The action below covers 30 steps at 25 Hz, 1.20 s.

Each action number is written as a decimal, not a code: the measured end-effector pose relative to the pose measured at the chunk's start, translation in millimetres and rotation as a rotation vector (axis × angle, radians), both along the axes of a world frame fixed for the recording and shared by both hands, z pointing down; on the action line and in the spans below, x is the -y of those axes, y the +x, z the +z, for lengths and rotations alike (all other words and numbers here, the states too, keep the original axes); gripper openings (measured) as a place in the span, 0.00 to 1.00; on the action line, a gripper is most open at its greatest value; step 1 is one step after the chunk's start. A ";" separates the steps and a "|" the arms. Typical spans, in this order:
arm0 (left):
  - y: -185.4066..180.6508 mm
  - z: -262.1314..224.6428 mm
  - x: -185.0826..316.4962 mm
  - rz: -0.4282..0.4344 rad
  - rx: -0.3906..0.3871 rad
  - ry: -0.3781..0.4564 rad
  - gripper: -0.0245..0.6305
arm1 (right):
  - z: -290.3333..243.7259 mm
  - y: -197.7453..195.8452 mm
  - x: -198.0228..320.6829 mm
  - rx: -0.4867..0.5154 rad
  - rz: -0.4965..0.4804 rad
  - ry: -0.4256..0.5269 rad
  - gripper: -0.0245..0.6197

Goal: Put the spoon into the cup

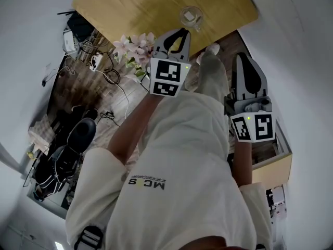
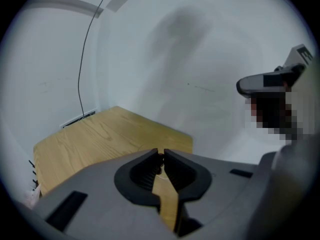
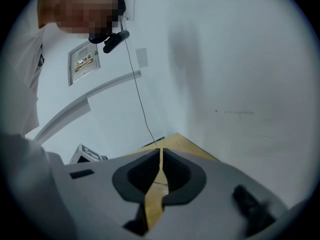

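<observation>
Sitting on table [image 1: 130, 4], cup [image 1: 191, 16], contents unclear

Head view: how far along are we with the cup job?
Done: nothing certain. The glass cup stands on the wooden table with something pale inside, too small to call a spoon. In hand: nothing; left gripper and right gripper are both shut and empty. Left: unless that is the spoon, it must be found, grasped and placed in the cup.

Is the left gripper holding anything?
No: the fingers of the left gripper meet with nothing between them, and only the table shows through the gap.
</observation>
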<state>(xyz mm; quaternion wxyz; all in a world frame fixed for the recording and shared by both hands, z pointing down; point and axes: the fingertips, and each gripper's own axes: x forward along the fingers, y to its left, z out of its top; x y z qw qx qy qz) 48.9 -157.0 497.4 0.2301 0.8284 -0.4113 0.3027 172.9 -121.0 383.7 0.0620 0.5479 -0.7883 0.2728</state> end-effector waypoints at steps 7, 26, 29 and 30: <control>0.6 16.6 4.7 0.014 0.013 -0.020 0.11 | 3.8 3.6 0.1 -0.002 0.027 -0.012 0.10; 5.2 40.9 6.9 0.082 0.052 -0.062 0.11 | -0.4 -1.7 -3.2 -0.013 0.047 -0.005 0.10; 8.9 39.8 5.8 0.093 0.050 -0.058 0.11 | -2.1 -1.7 -5.3 -0.010 0.049 -0.002 0.10; 9.7 38.8 5.1 0.095 0.049 -0.056 0.13 | -2.7 -1.4 -6.1 -0.007 0.050 -0.001 0.10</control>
